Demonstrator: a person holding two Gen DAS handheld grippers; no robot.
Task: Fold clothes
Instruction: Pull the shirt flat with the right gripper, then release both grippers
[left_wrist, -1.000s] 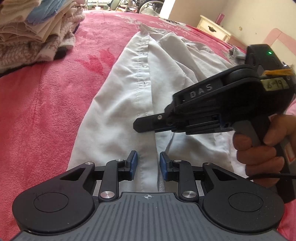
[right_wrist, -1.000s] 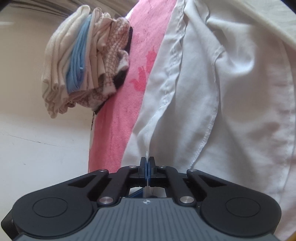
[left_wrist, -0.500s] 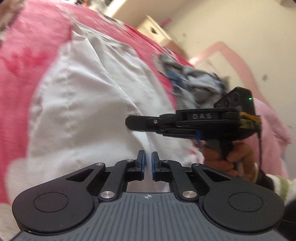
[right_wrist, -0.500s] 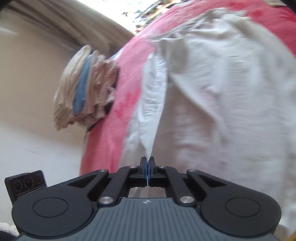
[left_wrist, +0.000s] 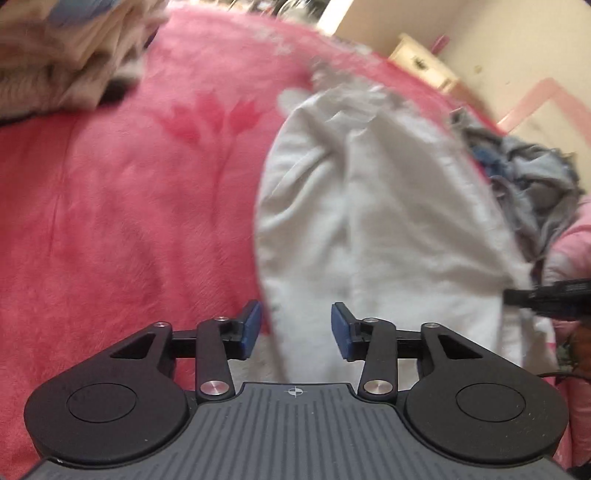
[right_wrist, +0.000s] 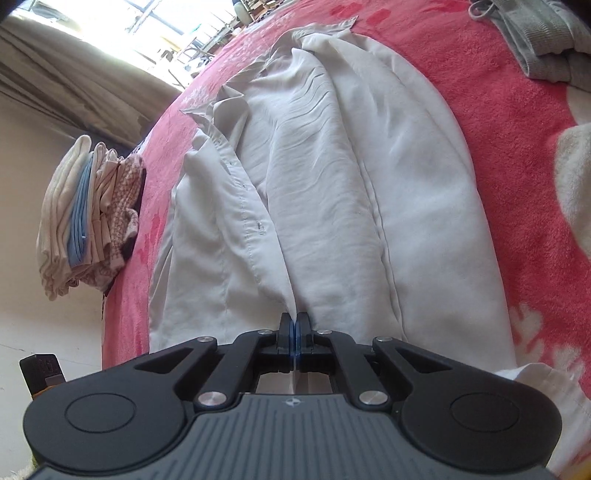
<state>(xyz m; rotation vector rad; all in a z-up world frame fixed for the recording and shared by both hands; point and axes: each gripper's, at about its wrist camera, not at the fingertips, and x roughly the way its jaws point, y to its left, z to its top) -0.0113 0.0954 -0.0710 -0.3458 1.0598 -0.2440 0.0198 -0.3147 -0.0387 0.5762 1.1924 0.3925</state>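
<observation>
A white button shirt (right_wrist: 332, 184) lies spread lengthwise on the pink blanket (right_wrist: 517, 155). My right gripper (right_wrist: 294, 328) is shut on the shirt's near hem, with a thin fold of cloth pinched between the blue pads. In the left wrist view the shirt (left_wrist: 369, 206) is blurred. My left gripper (left_wrist: 295, 326) hovers over its near left edge. Its jaws are opening, the blue pads (left_wrist: 251, 325) stand apart, and cloth lies below the gap without being pressed. The right gripper (left_wrist: 546, 295) pokes in at the far right edge of that view.
A stack of folded clothes (right_wrist: 88, 218) sits at the blanket's left edge, also blurred at upper left (left_wrist: 66, 55). A crumpled grey and blue pile (left_wrist: 535, 177) lies right of the shirt. A grey garment (right_wrist: 535, 48) lies at the far right. A cream nightstand (left_wrist: 424, 66) stands behind.
My left jaws narrowed, then spread wide. The right gripper, still pinching the hem, moved from beside the left gripper out to the right. The left view swung back toward the folded stack.
</observation>
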